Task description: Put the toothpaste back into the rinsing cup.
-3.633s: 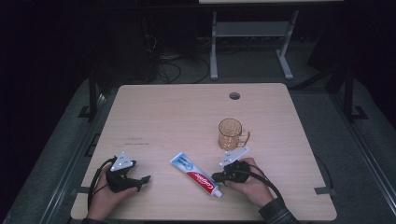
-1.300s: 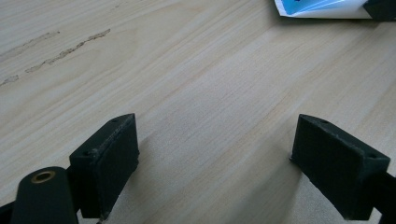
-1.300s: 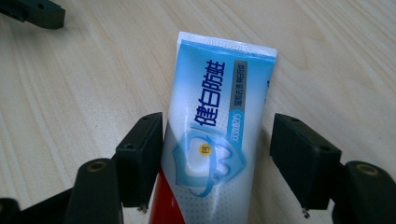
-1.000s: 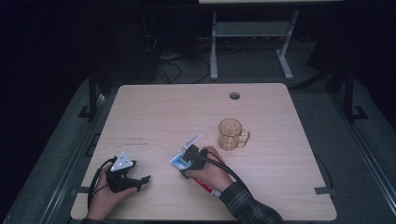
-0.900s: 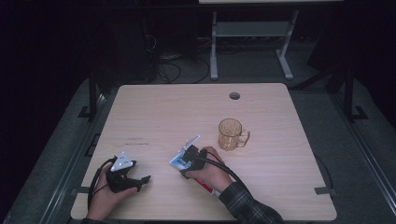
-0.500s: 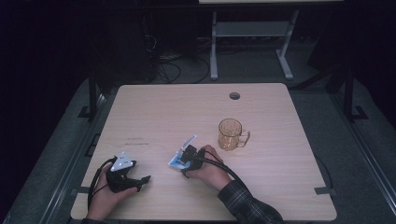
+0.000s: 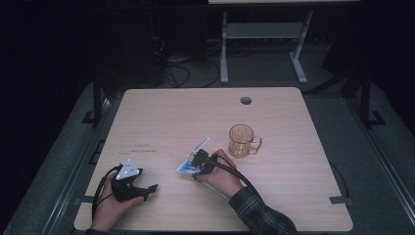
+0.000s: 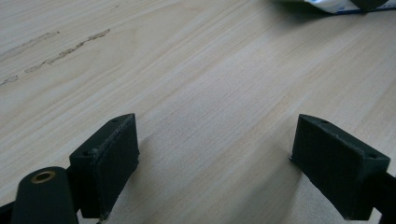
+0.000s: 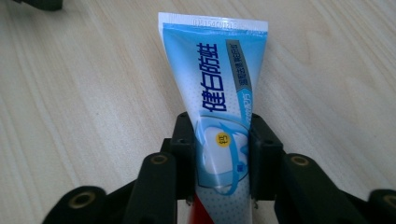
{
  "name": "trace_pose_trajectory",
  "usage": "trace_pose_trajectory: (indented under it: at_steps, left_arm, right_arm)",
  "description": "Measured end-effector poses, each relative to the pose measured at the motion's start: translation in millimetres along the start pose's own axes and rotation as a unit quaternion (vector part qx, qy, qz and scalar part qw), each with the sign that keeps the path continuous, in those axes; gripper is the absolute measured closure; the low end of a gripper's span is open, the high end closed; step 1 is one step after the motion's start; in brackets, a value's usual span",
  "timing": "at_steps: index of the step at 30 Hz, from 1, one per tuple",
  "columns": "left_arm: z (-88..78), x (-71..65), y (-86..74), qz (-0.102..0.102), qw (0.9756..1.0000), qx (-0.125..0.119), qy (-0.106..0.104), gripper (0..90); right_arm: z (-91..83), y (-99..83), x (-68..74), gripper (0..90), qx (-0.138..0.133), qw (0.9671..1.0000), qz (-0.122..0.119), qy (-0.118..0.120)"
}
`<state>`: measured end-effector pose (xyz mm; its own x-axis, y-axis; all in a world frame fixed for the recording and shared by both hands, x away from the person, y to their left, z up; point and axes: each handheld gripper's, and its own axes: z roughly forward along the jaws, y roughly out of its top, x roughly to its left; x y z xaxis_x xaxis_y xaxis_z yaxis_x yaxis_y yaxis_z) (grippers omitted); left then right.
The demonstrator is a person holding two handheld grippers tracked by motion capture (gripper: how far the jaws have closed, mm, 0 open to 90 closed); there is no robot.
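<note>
A blue and white toothpaste tube (image 9: 219,93) lies along the wooden table (image 7: 195,112), crimped end pointing away from me. My right gripper (image 9: 219,126) has just been closing, and its pads now press on both sides of the tube. In the high view that gripper (image 7: 195,164) sits mid-table with the tube's blue end (image 7: 186,168) sticking out to its left. My left gripper (image 7: 147,188) rests at the front left, and its jaws (image 8: 215,154) stand wide open over bare wood. The tube's edge (image 8: 336,4) shows far off in the left gripper view.
An amber glass mug (image 7: 241,139) stands upright just right of the right hand, handle to the right. A round cable hole (image 7: 245,100) sits near the table's far edge. Dark floor and a metal stand lie beyond the table.
The right hand came left from beside the mug onto the tube, and its jaws have closed against the tube. The tube's red cap end is now hidden behind the hand. The left hand kept still.
</note>
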<state>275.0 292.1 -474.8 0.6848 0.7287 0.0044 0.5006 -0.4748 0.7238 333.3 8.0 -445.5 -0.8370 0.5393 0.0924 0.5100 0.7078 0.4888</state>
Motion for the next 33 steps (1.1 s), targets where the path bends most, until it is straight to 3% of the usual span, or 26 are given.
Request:
trace_pose_trajectory:
  at_steps: [9,20,33]
  left_arm:
    - [0.0,0.0,0.0,0.0,1.0,0.0,0.0,13.7]
    - [0.0,0.1,0.1,0.001,1.0,0.0,0.0,13.7]
    - [0.2,0.0,0.1,-0.001,1.0,-0.001,0.001,13.7]
  right_arm:
    - [-6.1,-4.4,-4.6,71.5,-0.027,0.9994,0.009,0.018]
    - [-18.7,-5.7,-8.6,72.0,-0.077,0.9963,0.015,0.035]
    - [-32.5,-8.1,-13.3,72.5,-0.133,0.9887,0.029,0.062]
